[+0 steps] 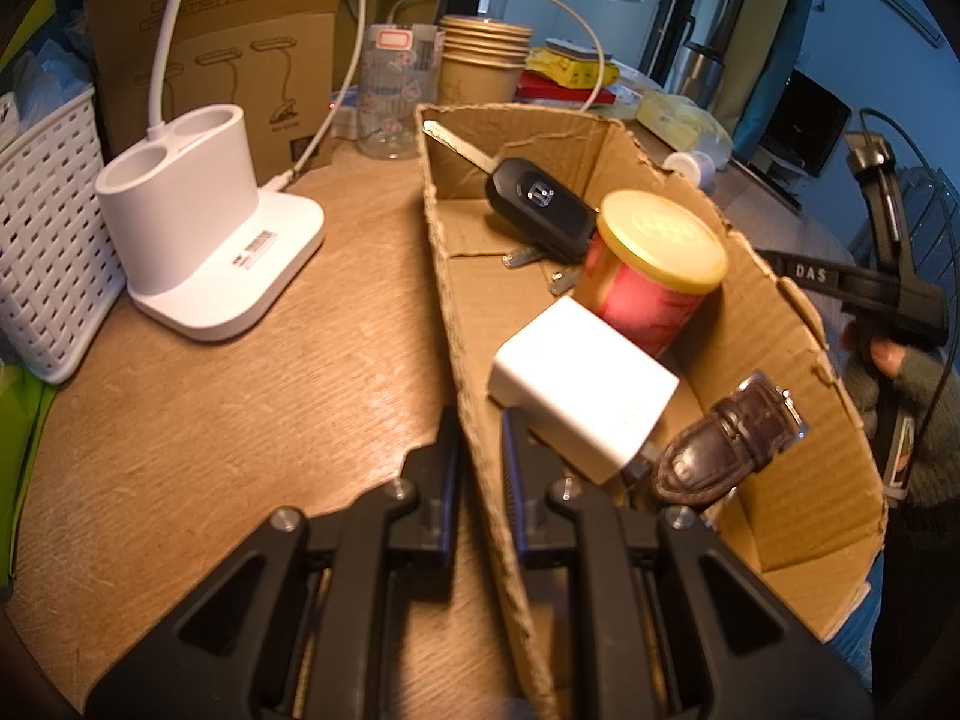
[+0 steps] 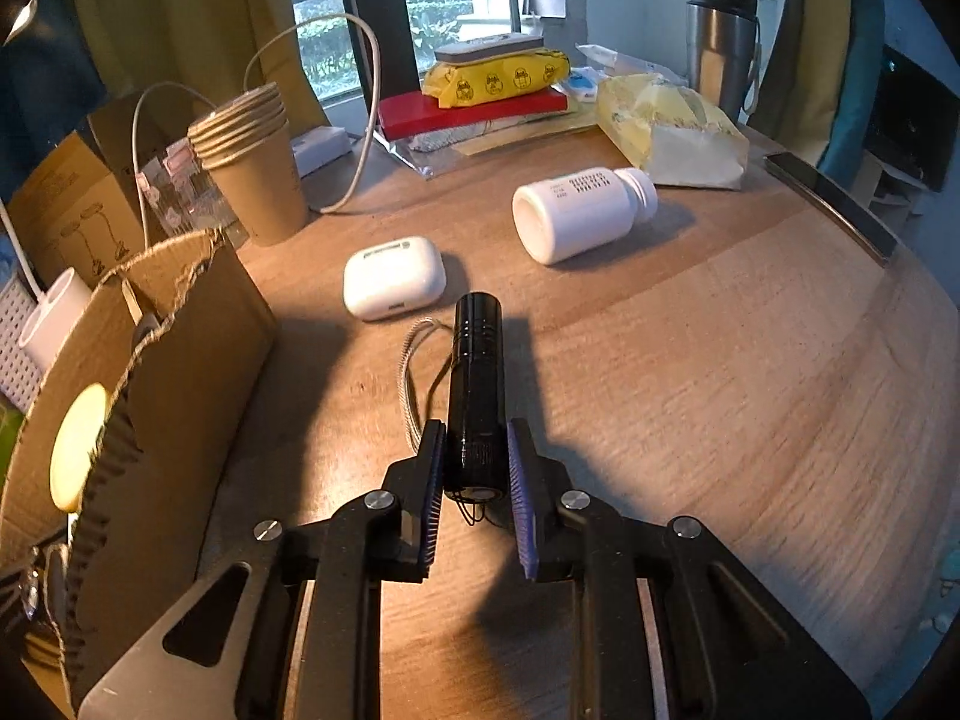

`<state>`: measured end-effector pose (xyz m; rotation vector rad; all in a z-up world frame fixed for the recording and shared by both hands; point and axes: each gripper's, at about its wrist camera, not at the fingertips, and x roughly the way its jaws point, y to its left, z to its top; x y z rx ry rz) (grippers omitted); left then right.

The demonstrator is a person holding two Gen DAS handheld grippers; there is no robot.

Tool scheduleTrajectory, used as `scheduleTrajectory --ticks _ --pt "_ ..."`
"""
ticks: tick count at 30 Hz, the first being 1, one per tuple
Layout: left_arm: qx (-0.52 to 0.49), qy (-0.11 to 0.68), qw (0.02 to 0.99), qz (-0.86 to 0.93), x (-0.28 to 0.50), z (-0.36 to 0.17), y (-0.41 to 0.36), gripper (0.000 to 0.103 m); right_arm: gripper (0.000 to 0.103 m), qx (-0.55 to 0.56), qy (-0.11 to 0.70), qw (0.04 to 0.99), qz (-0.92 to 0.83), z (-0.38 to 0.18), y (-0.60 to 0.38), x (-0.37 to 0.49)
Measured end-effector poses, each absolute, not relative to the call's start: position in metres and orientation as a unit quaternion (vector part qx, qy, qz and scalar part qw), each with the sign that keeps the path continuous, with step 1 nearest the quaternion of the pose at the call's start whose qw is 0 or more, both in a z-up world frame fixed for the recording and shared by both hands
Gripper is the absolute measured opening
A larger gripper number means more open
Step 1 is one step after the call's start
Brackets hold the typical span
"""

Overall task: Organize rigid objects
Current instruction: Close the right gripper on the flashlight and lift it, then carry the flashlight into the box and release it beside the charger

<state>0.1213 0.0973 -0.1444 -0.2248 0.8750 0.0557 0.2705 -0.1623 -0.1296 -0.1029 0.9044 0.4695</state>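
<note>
My left gripper (image 1: 480, 426) is shut on the near wall of a cardboard box (image 1: 474, 372). Inside the box lie a black car key (image 1: 534, 204), a red can with a yellow lid (image 1: 654, 264), a white charger (image 1: 582, 390) and a brown leather watch (image 1: 720, 450). My right gripper (image 2: 477, 450) is shut on a black flashlight (image 2: 477, 378) with a cord loop, held just above the wooden table. A white earbuds case (image 2: 393, 285) and a white pill bottle (image 2: 582, 213) lie on the table beyond it. The box (image 2: 150, 396) stands left of the right gripper.
A white lamp base (image 1: 204, 228) and a white woven basket (image 1: 42, 240) stand left of the box. Stacked paper cups (image 2: 252, 168), a clear jar, a cable, books, yellow packets (image 2: 672, 126), a steel tumbler (image 2: 720, 48) and a phone (image 2: 828, 204) crowd the far table.
</note>
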Motion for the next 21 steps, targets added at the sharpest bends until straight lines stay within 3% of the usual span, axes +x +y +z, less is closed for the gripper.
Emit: scheduleTrajectory --ticks 4,7,11,15,17,21 --pt "-0.109 0.423 0.899 0.027 0.121 -0.144 0.097 0.014 0.025 -0.052 0.435 0.871 0.222 -0.131 -0.163 0.272" --pt "-0.109 0.423 0.899 0.027 0.121 -0.144 0.097 0.014 0.043 -0.06 0.435 0.871 0.219 -0.131 -0.16 0.276" --pt "-0.109 0.423 0.899 0.027 0.121 -0.144 0.097 0.014 0.045 -0.067 0.434 0.872 0.215 -0.133 -0.153 0.287" --pt "-0.109 0.423 0.899 0.027 0.121 -0.144 0.097 0.014 0.043 -0.074 0.428 0.877 0.205 -0.135 -0.149 0.297" --pt "-0.109 0.423 0.899 0.027 0.121 -0.144 0.097 0.014 0.022 -0.071 0.428 0.878 0.203 -0.135 -0.151 0.299" --pt "-0.109 0.423 0.899 0.027 0.121 -0.144 0.097 0.014 0.022 -0.071 0.43 0.875 0.209 -0.133 -0.153 0.297"
